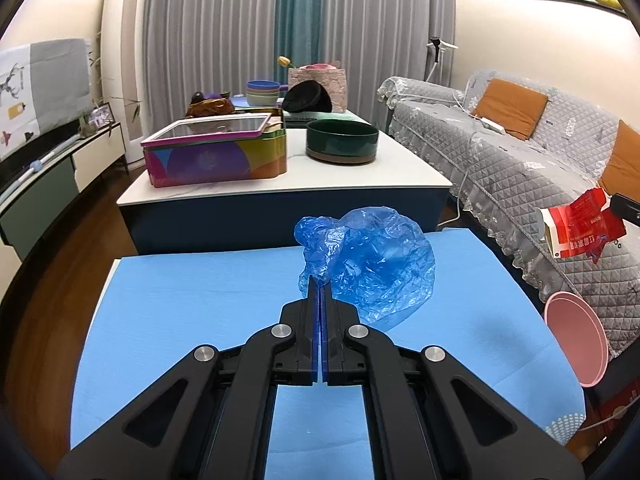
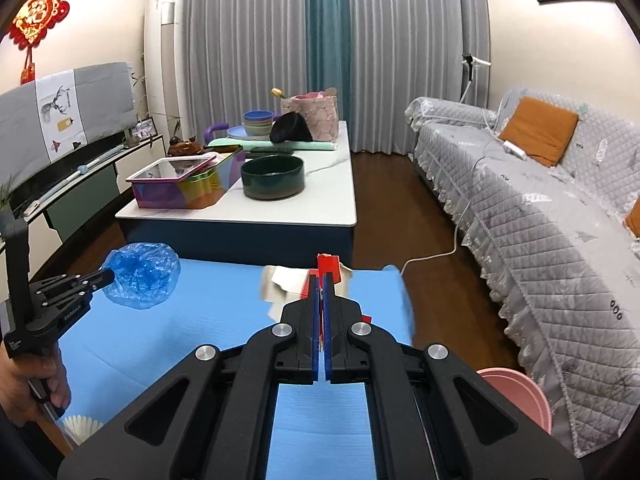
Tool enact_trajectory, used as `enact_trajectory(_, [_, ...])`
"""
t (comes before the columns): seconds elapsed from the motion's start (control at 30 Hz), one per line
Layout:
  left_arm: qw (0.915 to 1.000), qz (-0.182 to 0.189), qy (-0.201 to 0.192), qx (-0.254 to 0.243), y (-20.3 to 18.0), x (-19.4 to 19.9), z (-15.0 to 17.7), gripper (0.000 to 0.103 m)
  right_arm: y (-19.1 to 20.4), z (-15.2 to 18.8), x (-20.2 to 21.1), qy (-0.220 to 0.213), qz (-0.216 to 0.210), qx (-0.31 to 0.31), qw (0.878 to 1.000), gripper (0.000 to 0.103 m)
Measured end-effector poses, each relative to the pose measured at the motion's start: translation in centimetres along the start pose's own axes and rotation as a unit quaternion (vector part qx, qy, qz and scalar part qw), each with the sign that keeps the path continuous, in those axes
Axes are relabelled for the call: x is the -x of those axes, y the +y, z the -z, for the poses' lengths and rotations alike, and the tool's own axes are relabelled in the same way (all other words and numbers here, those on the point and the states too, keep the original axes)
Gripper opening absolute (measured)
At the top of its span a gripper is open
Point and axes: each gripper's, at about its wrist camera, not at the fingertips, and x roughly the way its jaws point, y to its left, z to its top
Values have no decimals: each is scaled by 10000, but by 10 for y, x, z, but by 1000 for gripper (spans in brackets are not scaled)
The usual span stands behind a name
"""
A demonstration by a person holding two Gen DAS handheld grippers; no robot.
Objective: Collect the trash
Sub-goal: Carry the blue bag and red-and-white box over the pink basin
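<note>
Both wrist views look forward over the blue mat (image 1: 180, 300) toward curtains (image 2: 248, 40).

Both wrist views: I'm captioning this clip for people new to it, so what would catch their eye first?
First, the crumpled translucent blue plastic bag, pinched in the shut left gripper above the light blue mat. Next, the torn red and white paper carton, clamped in the right gripper over the mat's right edge. Low on the right stands the round pink plastic bin, beside the grey quilted sofa.
</note>
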Motion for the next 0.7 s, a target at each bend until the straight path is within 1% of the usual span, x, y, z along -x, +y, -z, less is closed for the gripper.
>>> enact_trajectory(0.17, [9999,94,47,-103,-17,-1,6,0,-19,13,3,-58,155,-269,9995,2])
enact_trajectory(0.27, [9997,152,73,-163,-28,-1,9,0,-26,19,3,-23,230,-255,9994,2])
enact_trajectory(0.5, [9989,364,42,-278,-57,-5,6,0,-43,27,10,24,327,-270,9991,2])
enact_trajectory(0.7, [9976,561,76,-392,-87,-13,5,0,-59,34,15,59,586,-244,9980,2])
